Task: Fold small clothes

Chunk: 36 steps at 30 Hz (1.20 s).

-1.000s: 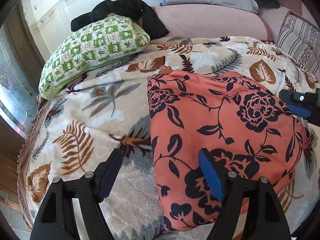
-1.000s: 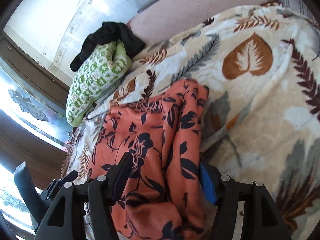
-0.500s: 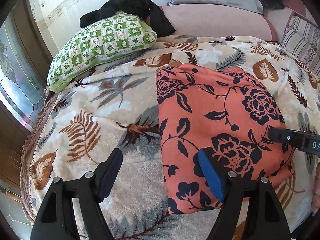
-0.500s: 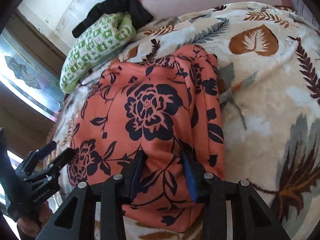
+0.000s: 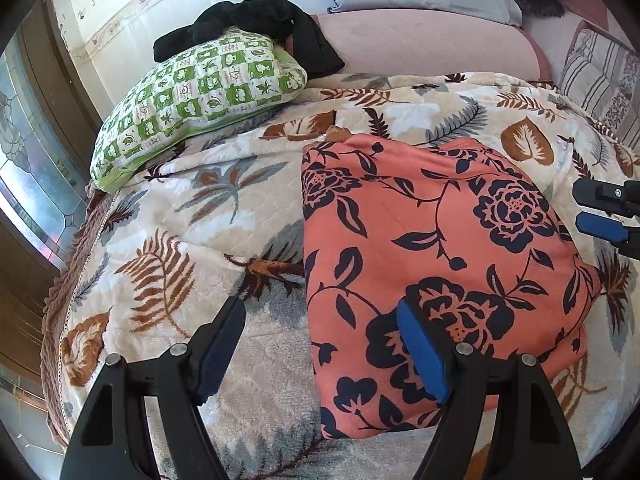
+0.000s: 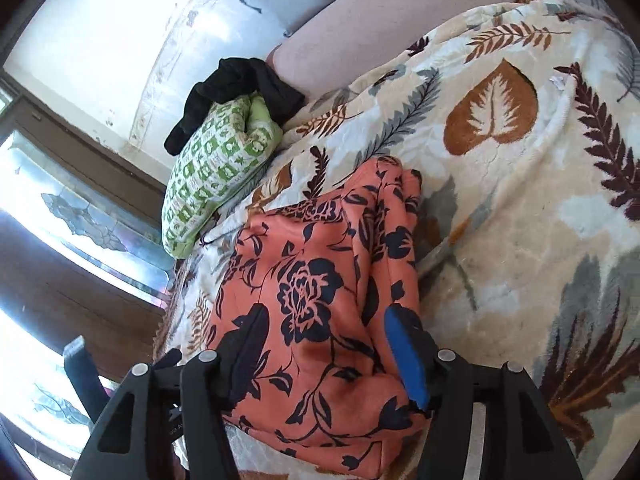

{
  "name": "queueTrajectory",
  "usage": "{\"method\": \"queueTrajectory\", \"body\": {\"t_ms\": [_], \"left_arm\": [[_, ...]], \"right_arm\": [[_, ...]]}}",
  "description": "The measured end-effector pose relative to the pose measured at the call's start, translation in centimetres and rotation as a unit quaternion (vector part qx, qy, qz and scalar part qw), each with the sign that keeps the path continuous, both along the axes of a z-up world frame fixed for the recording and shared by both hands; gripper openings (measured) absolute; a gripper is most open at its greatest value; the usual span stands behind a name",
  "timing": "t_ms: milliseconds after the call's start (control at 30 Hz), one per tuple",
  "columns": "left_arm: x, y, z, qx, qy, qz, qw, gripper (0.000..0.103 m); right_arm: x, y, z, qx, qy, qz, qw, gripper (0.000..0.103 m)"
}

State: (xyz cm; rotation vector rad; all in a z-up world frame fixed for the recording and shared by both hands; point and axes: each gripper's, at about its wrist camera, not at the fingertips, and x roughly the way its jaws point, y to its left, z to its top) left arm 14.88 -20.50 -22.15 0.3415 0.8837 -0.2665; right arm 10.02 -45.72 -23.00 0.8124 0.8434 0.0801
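Hovering our left gripper [image 5: 320,344] with fingers spread and empty, we see the folded garment [image 5: 432,248] on the bed [image 5: 208,208]; our right gripper [image 6: 324,344] is opening astride its five o'clock corner and could snag that fold loose.

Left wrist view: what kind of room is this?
Most likely a bedroom: a bed spread with a leaf-print blanket, a green checked pillow near the wall, and a padded pink headboard. A coral floral garment lies on the blanket.

This is a bedroom in a home. A big bed [image 5: 224,208] has a leafy blanket [image 6: 520,208], a green checked pillow [image 5: 200,100] by the window [image 5: 28,184] edge, and a pink headboard [image 5: 420,52].
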Motion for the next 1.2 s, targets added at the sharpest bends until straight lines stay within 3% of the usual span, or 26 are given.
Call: {"method": "queueTrajectory", "body": {"t_ms": [133, 400, 500, 700, 867, 1067, 1100, 1200], "left_arm": [[-0.5, -0.8, 0.3, 0.001, -0.001, -0.002, 1.0, 0.079], [-2.4, -1.7, 1.0, 0.003, -0.003, 0.007, 1.0, 0.079], [-3.2, -1.7, 1.0, 0.005, 0.003, 0.01, 0.9999, 0.079], [-5.5, -2.5, 1.0, 0.03, 0.0, -0.012, 0.9995, 0.079], [-6.3, -3.3, 0.7, 0.05, -0.003, -0.028, 0.9984, 0.08], [-4.2, -1.8, 0.3, 0.045, 0.006, 0.01, 0.9989, 0.08], [-3.8, -1.4, 0.3, 0.043, 0.007, 0.018, 0.9989, 0.08], [-2.5, -0.5, 0.1, 0.034, 0.005, 0.036, 0.9988, 0.08]], "right_arm": [[-0.3, -1.2, 0.0, -0.002, 0.002, -0.012, 1.0, 0.065], [-1.5, -1.0, 2.5, -0.045, -0.035, -0.001, 0.998, 0.065], [-1.5, -0.3, 2.6, -0.056, -0.023, 0.001, 0.998, 0.065], [-1.9, -1.2, 1.3, -0.02, 0.003, -0.014, 1.0, 0.065], [-2.4, -2.5, 0.8, 0.022, -0.002, -0.021, 1.0, 0.066], [-1.6, 0.2, 1.4, 0.048, -0.036, 0.055, 0.997, 0.06], [-1.3, 0.7, 1.3, 0.046, -0.031, 0.064, 0.996, 0.054], [-0.2, 2.0, -0.6, 0.046, 0.016, 0.086, 0.995, 0.05]]}}
